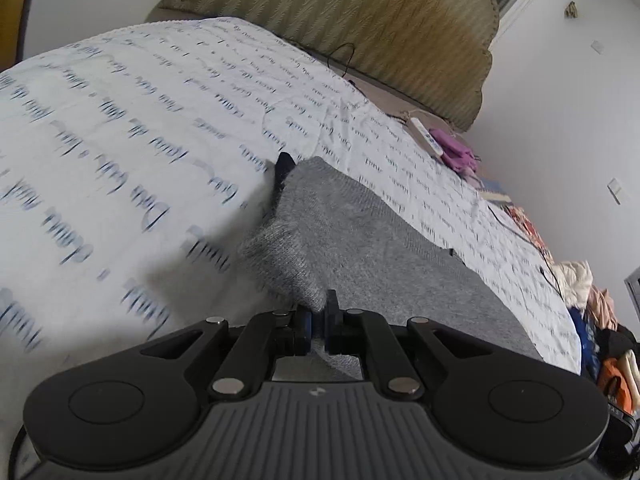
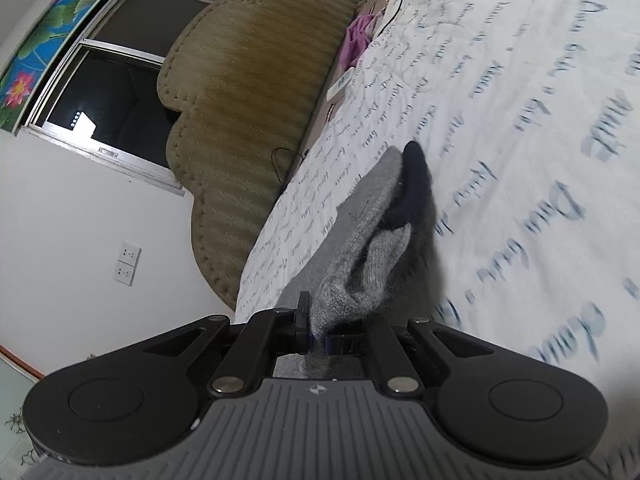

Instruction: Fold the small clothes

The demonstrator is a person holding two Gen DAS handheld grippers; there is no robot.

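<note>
A grey knit sock (image 1: 296, 224) with a dark navy toe (image 1: 285, 165) hangs stretched between both grippers above the bed. My left gripper (image 1: 318, 322) is shut on one edge of the sock's opening. My right gripper (image 2: 318, 338) is shut on the other edge of the grey sock (image 2: 360, 256), whose navy toe (image 2: 414, 184) points away from the camera. The sock's far side is hidden.
A white bedsheet with blue script (image 1: 120, 140) covers the bed, with a grey cloth (image 1: 420, 280) lying on it. An olive padded headboard (image 1: 360, 20) stands behind. A remote (image 1: 426, 136) and pink cloth (image 1: 456, 150) lie by the headboard. Piled clothes (image 1: 592, 292) sit at the right.
</note>
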